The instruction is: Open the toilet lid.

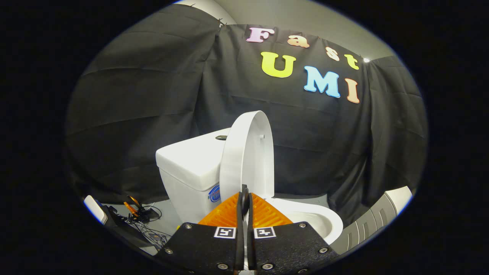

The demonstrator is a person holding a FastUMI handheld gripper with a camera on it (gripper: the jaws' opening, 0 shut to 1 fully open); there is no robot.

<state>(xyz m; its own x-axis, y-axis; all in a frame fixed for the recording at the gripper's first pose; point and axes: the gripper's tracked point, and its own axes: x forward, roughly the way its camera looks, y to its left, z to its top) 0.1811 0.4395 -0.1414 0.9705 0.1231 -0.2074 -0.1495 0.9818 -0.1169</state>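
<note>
The white toilet lid [248, 152] stands raised, nearly upright, with its back close to the white tank [191, 160]. I see it almost edge-on, its inner face turned toward the bowl. Below it the white seat and bowl [317, 219] lie uncovered, reaching out to the right beyond the fingers. My gripper [244, 196] is shut, its fingertips together right at the lid's lower edge. I cannot see anything pinched between them. A flush button [221, 137] sits on top of the tank.
Left of the tank, cables and an orange-handled tool [139, 212] lie on the grey floor, next to a white-edged object [95, 209]. A grey and white ribbed unit [378, 217] stands right of the bowl. Black cloth walls close in behind.
</note>
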